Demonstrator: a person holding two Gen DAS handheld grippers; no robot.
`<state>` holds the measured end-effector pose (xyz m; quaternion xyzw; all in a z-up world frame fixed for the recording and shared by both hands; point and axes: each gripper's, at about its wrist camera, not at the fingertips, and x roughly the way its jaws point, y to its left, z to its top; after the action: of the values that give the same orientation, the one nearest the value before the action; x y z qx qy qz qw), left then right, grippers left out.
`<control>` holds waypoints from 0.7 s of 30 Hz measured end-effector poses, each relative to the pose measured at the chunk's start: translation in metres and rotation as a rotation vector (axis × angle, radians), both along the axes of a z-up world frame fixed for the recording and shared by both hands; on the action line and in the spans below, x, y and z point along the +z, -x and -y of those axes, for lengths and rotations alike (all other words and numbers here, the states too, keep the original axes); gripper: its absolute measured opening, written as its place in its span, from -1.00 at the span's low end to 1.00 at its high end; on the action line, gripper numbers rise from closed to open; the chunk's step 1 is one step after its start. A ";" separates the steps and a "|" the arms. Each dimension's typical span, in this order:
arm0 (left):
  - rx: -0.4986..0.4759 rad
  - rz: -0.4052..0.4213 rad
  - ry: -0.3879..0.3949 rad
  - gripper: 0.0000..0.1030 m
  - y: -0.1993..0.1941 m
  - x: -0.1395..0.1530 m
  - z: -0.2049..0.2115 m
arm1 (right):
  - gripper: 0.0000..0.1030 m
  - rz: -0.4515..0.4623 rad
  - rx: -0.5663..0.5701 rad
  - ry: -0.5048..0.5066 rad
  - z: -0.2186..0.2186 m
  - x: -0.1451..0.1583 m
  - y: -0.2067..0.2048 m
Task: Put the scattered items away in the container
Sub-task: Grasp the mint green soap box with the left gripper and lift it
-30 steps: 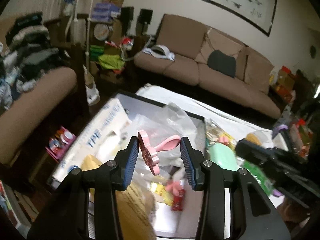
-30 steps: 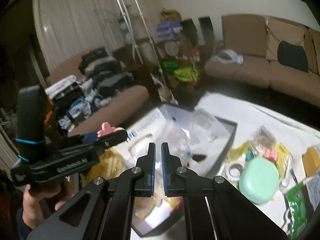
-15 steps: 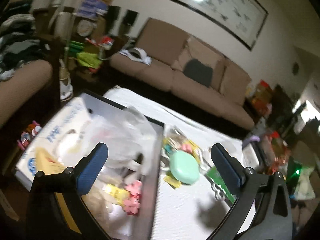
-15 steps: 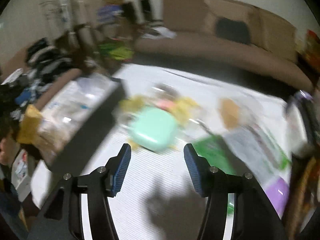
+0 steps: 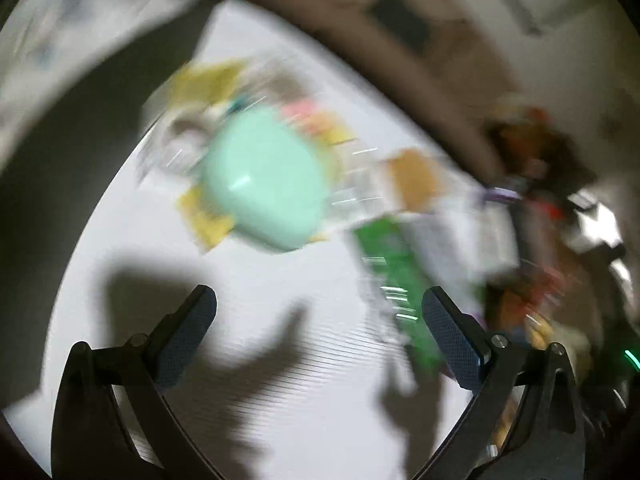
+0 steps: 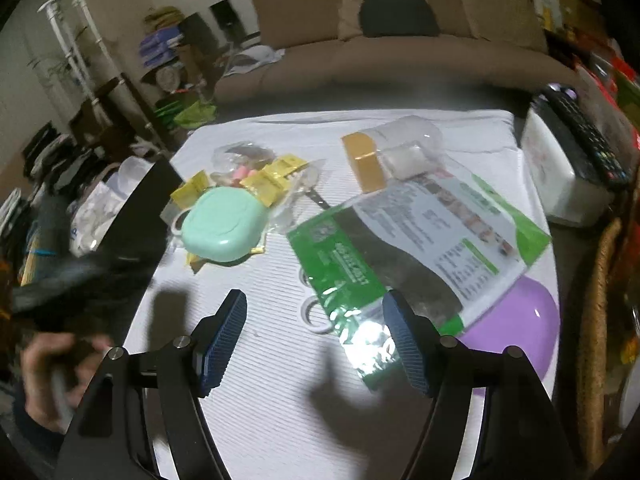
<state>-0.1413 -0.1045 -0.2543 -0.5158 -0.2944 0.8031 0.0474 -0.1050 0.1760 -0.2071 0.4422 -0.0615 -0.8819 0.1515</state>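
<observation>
Mint-green case [image 6: 222, 226], green packet [image 6: 348, 276], yellow sachets [image 6: 276, 178] still on table | box [image 6: 132, 216] part-filled | left gripper [image 5: 318, 330] wide, empty | right gripper [image 6: 314, 344] opening, empty

One mint green case [image 6: 222, 226], one green packet [image 6: 344, 276], one purple bowl [image 6: 516, 328], several yellow sachets [image 6: 266, 184].

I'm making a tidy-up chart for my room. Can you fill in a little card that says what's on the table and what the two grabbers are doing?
surface: white ribbed mat
container: black box at the mat's left edge, bags inside
middle of mat: mint green case lying on yellow packets
right of mat: green packet partly over a purple bowl
far side: clear jar with orange lid, lying down
left gripper: wide open, empty
right gripper: opening, empty, above the mat
</observation>
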 end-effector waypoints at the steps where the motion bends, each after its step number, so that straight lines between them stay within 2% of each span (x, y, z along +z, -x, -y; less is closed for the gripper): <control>1: 0.042 0.013 0.013 0.99 0.003 -0.009 -0.001 | 0.43 0.007 0.009 0.002 0.002 -0.002 0.001; 6: 0.212 -0.053 0.159 0.99 0.022 -0.018 0.007 | 0.43 0.054 0.059 0.006 0.007 -0.019 -0.001; 8: 0.271 -0.026 0.154 0.99 0.033 -0.026 0.015 | 0.43 0.060 0.074 0.003 0.006 -0.021 -0.003; 11: 0.309 0.045 0.069 0.99 0.053 -0.044 0.030 | 0.43 0.055 0.052 0.014 0.000 -0.014 -0.008; 13: 0.297 -0.012 0.118 0.96 0.059 -0.040 0.033 | 0.43 0.049 0.039 0.055 -0.005 -0.007 -0.014; 14: 0.268 -0.033 0.127 0.84 0.062 -0.039 0.032 | 0.43 0.044 0.039 0.069 -0.007 -0.004 -0.017; 15: 0.246 -0.046 0.126 0.53 0.062 -0.039 0.031 | 0.43 0.038 0.045 0.079 -0.008 0.000 -0.021; 16: 0.237 -0.046 0.120 0.37 0.061 -0.040 0.030 | 0.43 0.034 0.051 0.079 -0.009 0.001 -0.023; 17: 0.225 -0.044 0.105 0.03 0.060 -0.041 0.030 | 0.43 0.032 0.056 0.075 -0.010 0.003 -0.025; 19: 0.172 -0.058 0.051 -0.14 0.056 -0.043 0.029 | 0.43 0.034 0.051 0.063 -0.013 0.005 -0.027; 21: 0.141 -0.094 0.058 -0.28 0.050 -0.035 0.024 | 0.43 0.038 0.030 0.073 -0.019 0.006 -0.027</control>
<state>-0.1909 -0.1288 -0.2897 -0.4567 -0.3039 0.8360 -0.0104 -0.0782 0.1953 -0.2008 0.4537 -0.0900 -0.8682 0.1796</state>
